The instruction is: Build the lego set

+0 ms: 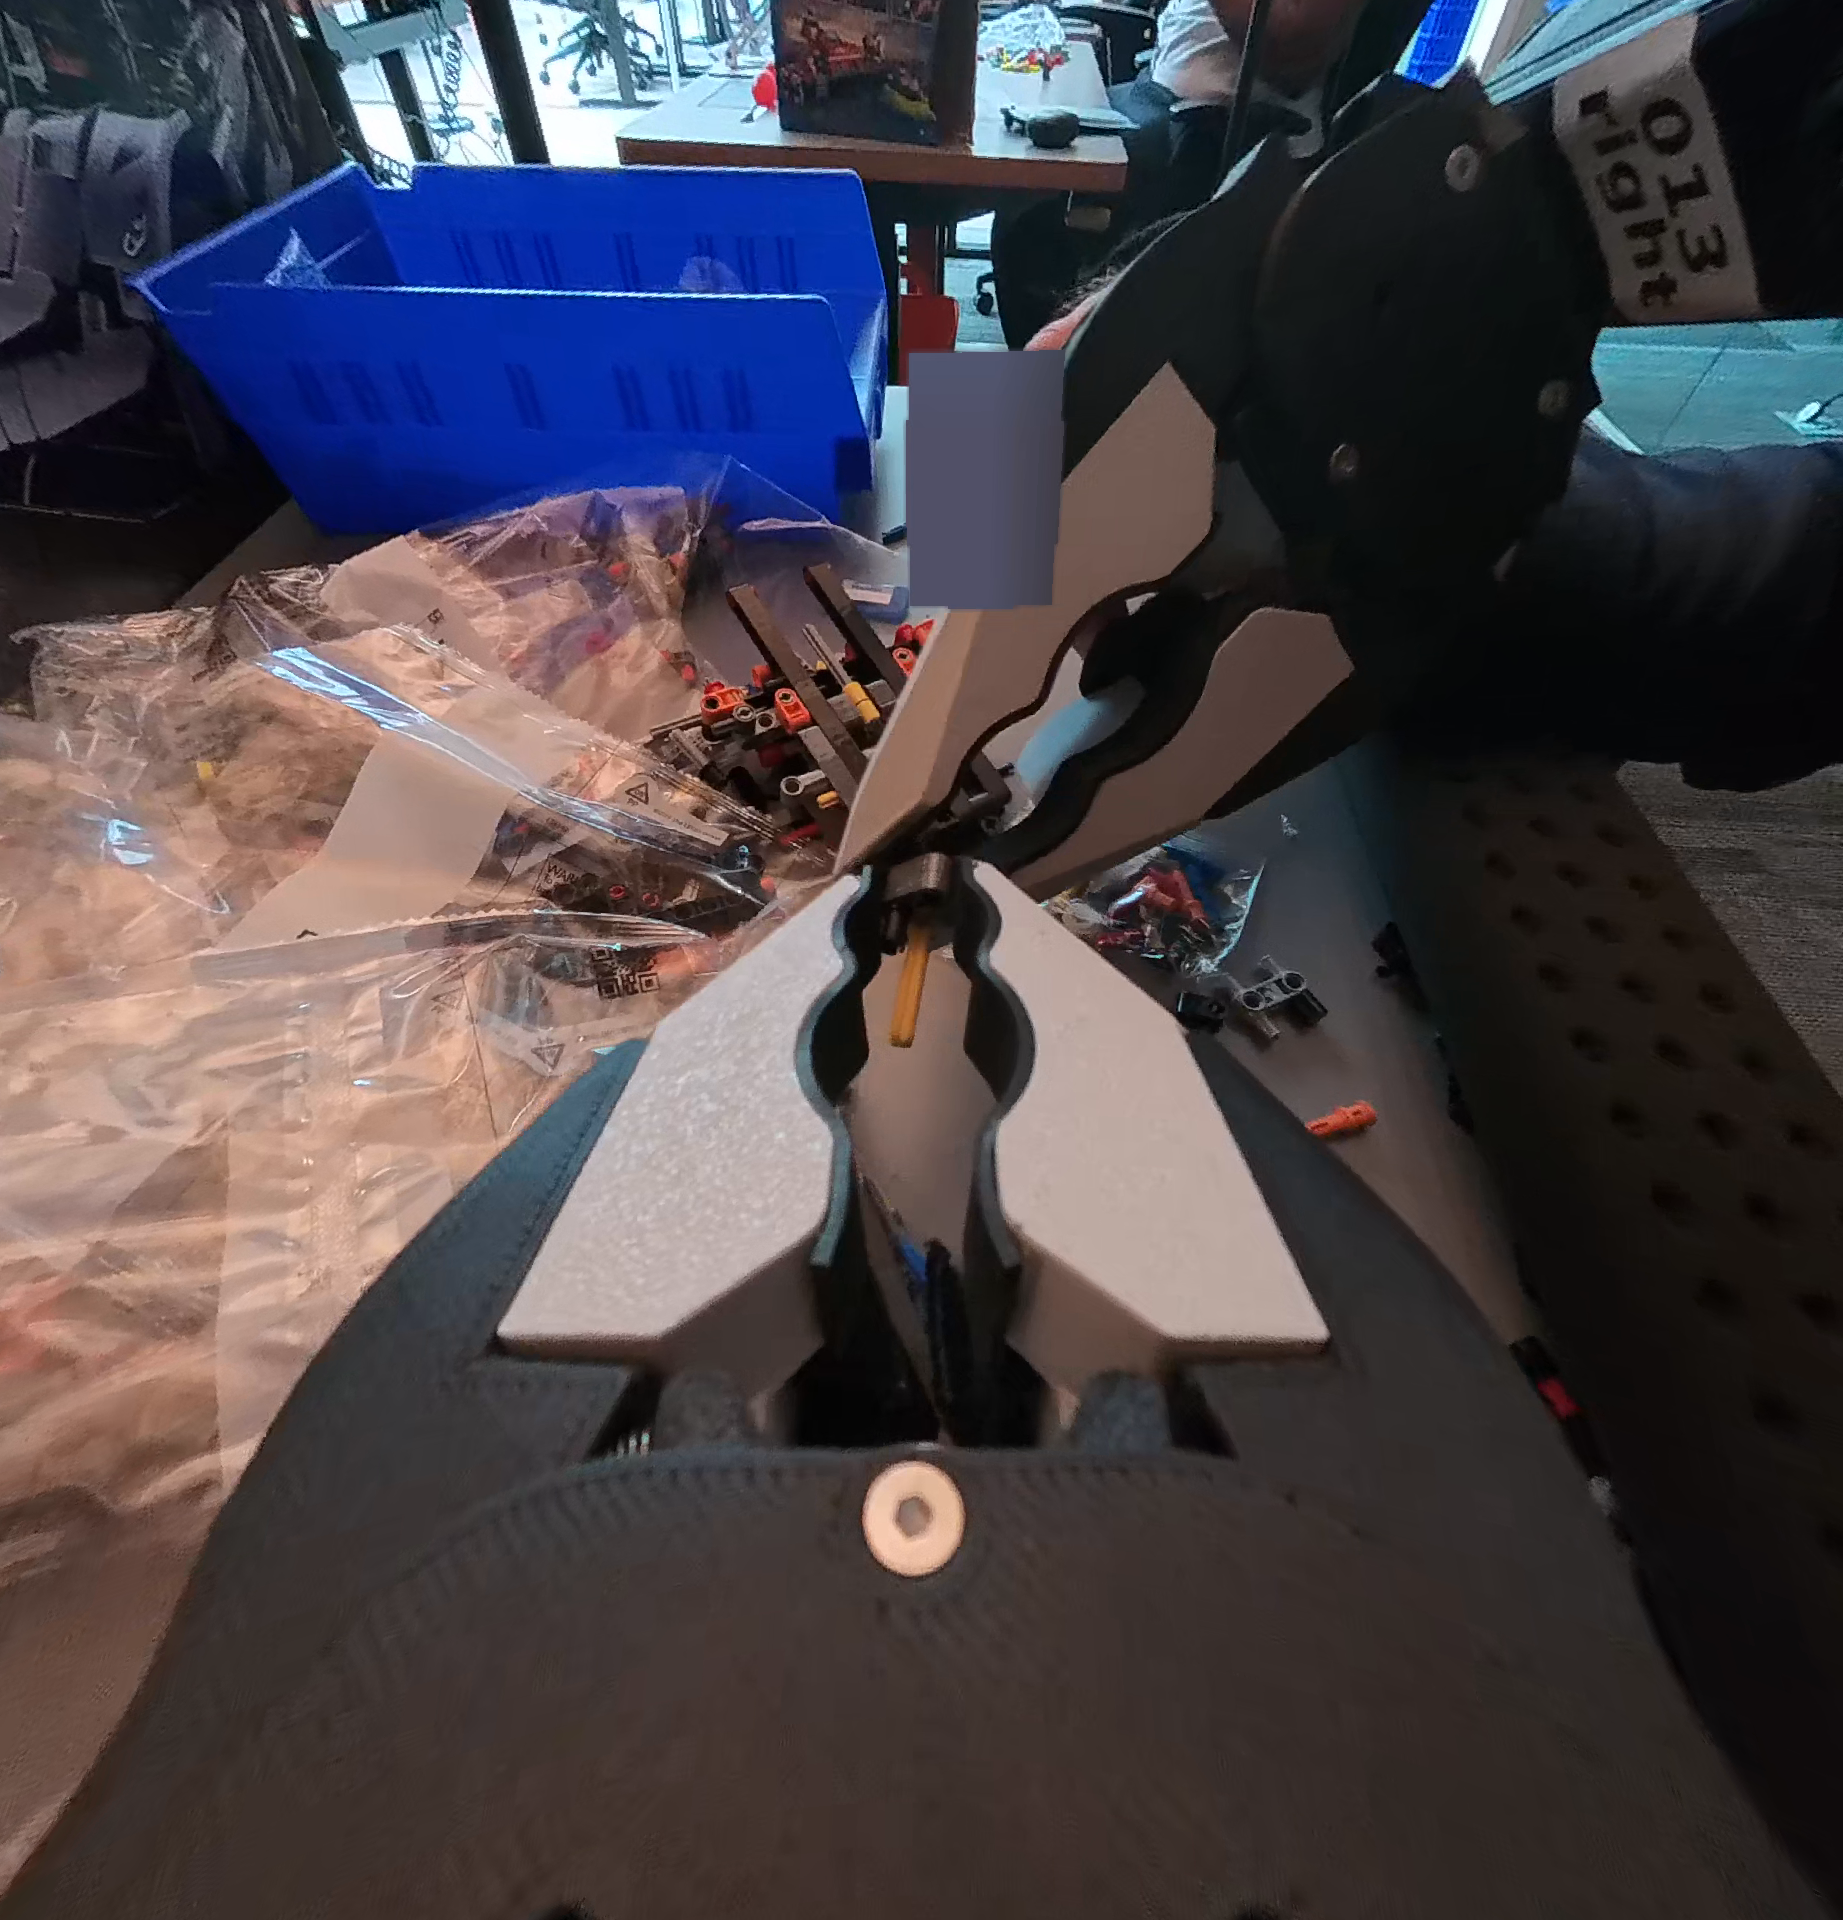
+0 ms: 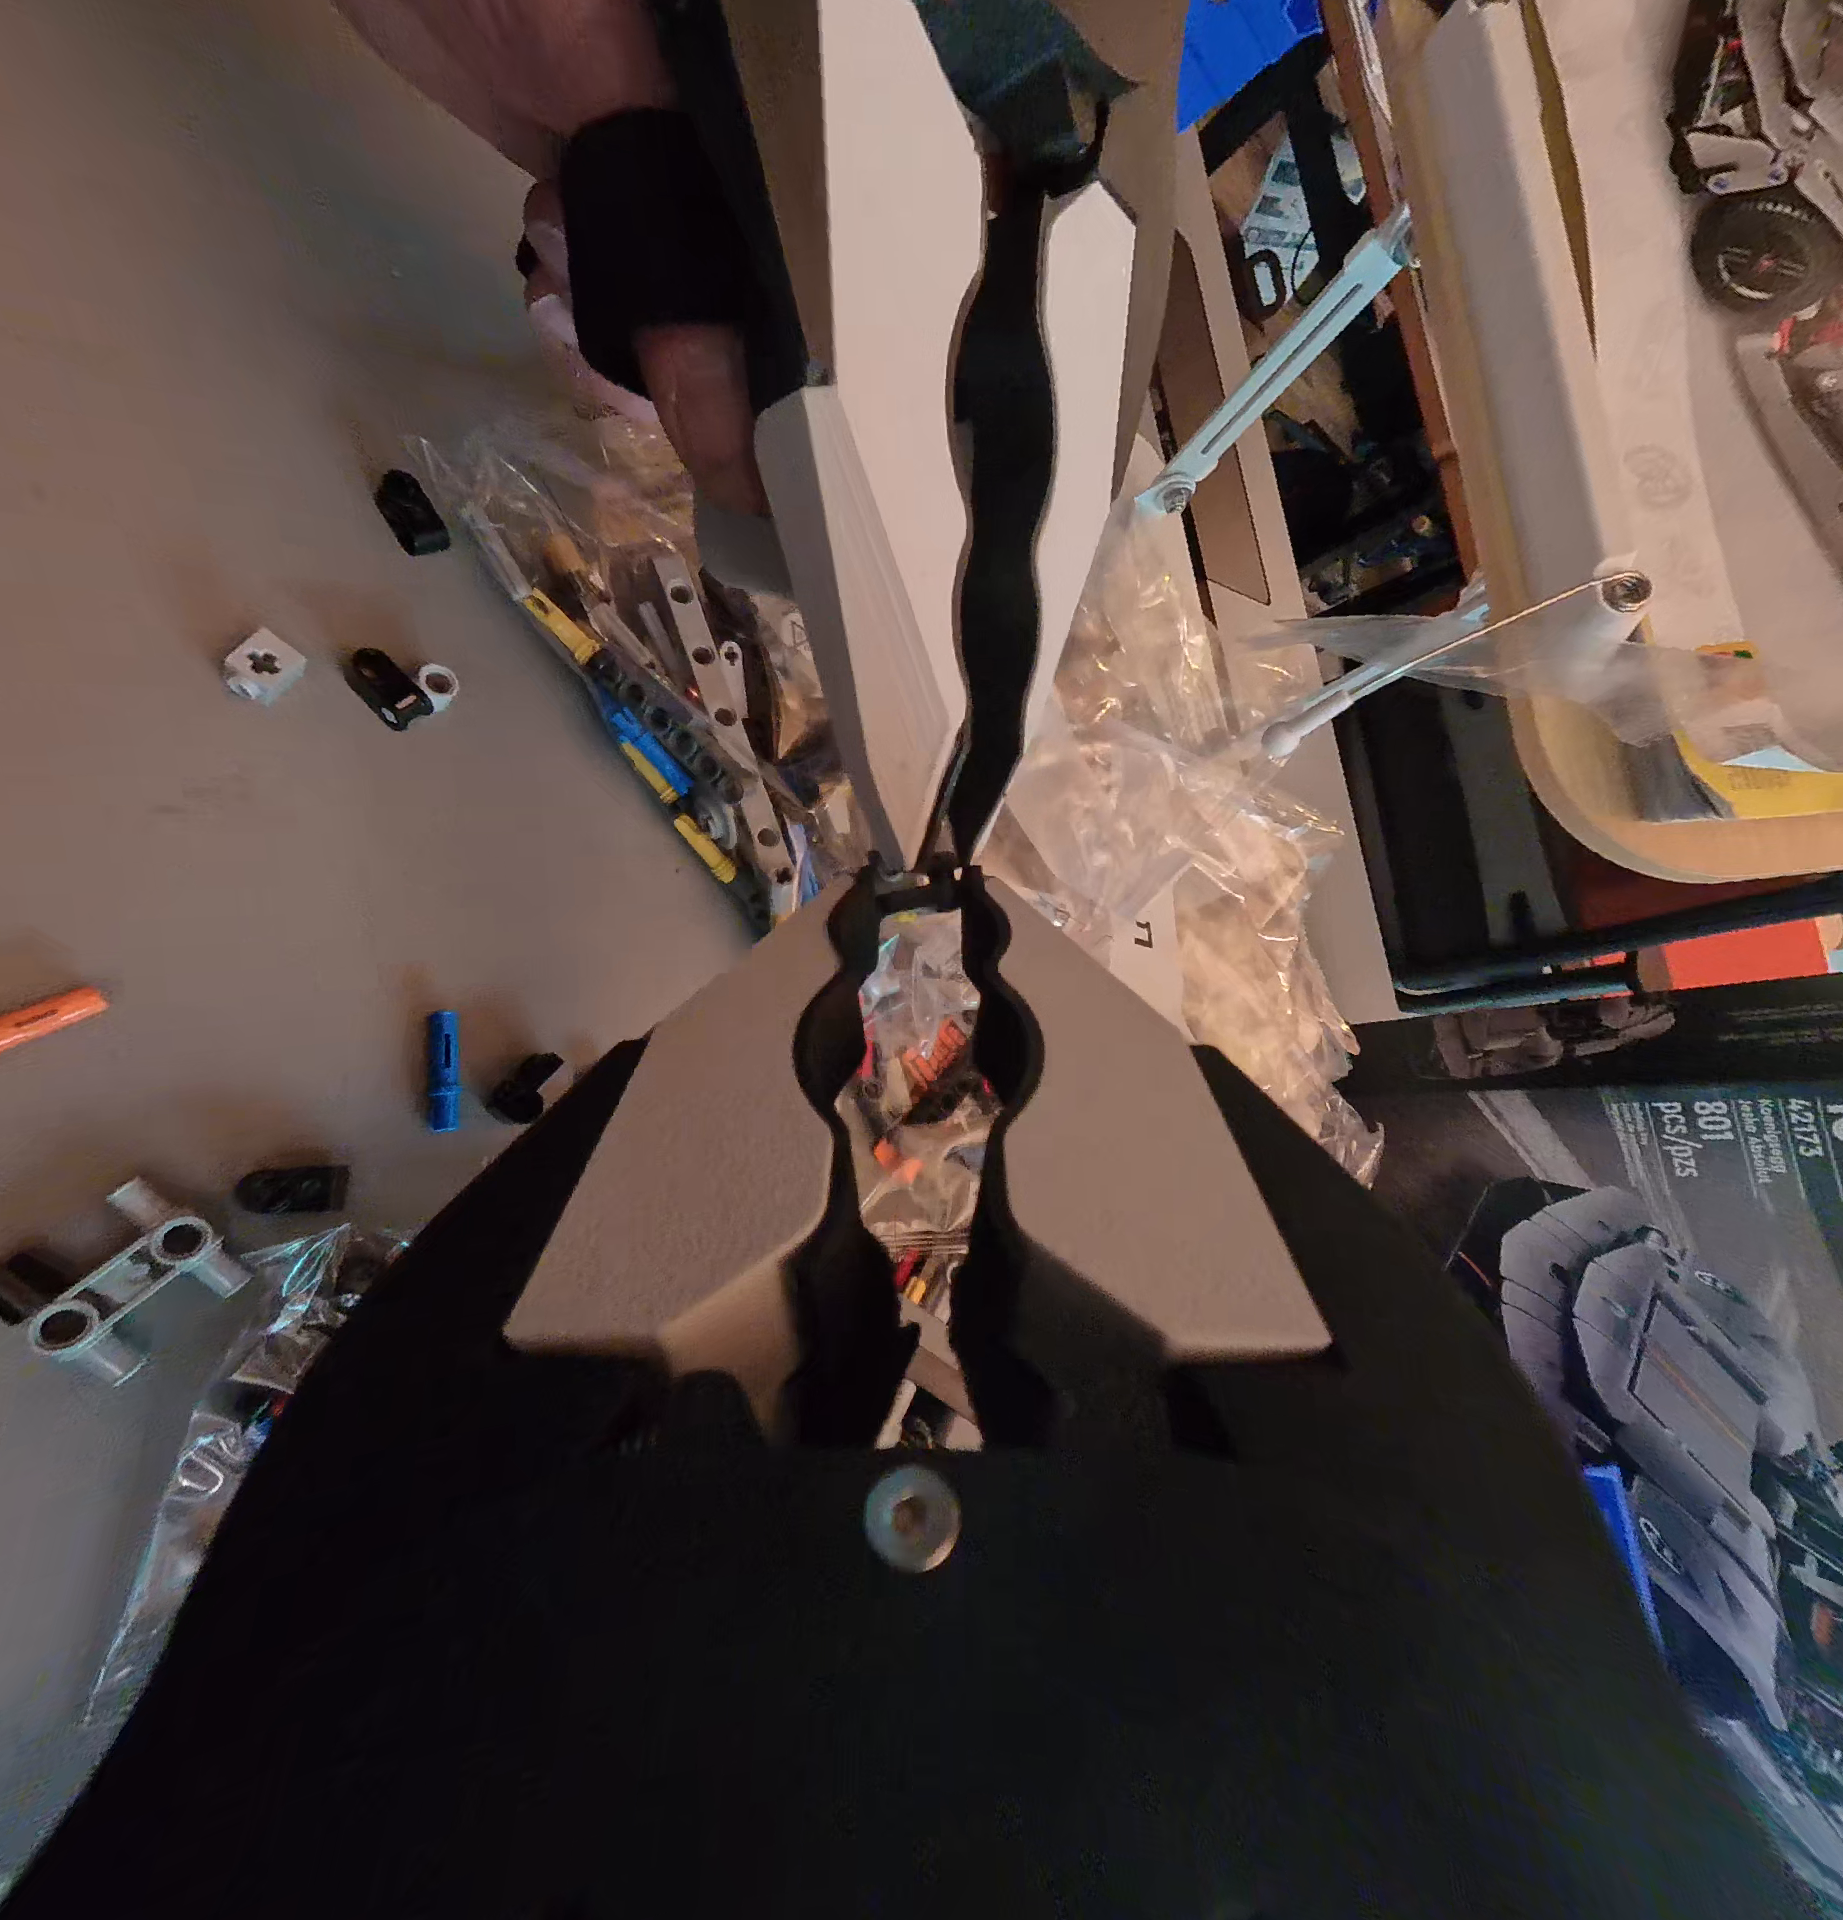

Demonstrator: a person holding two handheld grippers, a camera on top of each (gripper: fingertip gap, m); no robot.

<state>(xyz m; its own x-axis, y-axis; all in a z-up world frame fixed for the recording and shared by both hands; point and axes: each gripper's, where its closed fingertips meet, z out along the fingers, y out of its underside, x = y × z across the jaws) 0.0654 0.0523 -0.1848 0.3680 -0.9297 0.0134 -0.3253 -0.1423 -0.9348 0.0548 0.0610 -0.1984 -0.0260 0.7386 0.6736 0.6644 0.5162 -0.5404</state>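
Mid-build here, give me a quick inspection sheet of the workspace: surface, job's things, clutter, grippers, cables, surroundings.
Surface: grey table, loose small parts scattered on it.
Job's things: dark connector piece with a yellow axle pinched between both gripper tips; partly built black frame behind; orange pin, blue pin, grey double connector loose.
Clutter: clear parts bags, some still filled; blue bins.
Grippers: left gripper shut on the connector piece; right gripper shut on the same piece, tips meeting.
Cables: nothing seen.
Surroundings: set box, open instruction booklet, another table beyond.
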